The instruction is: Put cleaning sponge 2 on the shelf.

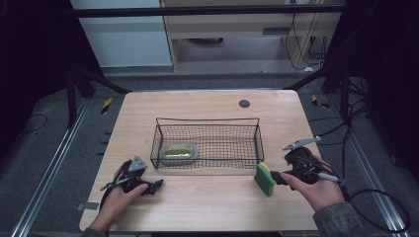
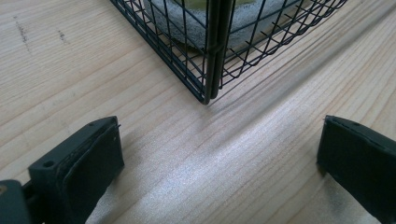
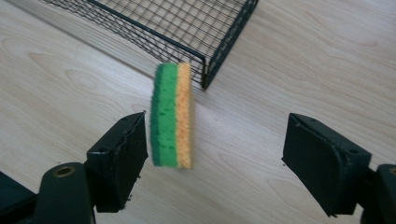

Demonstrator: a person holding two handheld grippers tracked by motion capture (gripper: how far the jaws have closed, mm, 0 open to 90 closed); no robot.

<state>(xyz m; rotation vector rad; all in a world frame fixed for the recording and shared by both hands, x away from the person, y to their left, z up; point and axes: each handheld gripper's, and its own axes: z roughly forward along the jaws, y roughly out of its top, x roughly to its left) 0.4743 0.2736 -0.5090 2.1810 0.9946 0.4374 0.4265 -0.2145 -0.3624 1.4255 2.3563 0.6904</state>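
Sponges: one, green and yellow, stands on edge between the right gripper's spread jaws, beside the left jaw, clear of the right one. One wire basket lies just ahead, with one grey dish inside. Left gripper gapes, empty. No writing is legible.

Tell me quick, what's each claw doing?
Left claw: open, holding nothing, near the basket.
Right claw: open, the sponge by one pad, not squeezed.

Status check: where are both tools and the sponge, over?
Left tool open, empty, at basket corner. Right tool open, sponge on edge between its jaws, unclamped. Basket just beyond sponge, dish in its left end; nothing in the way.
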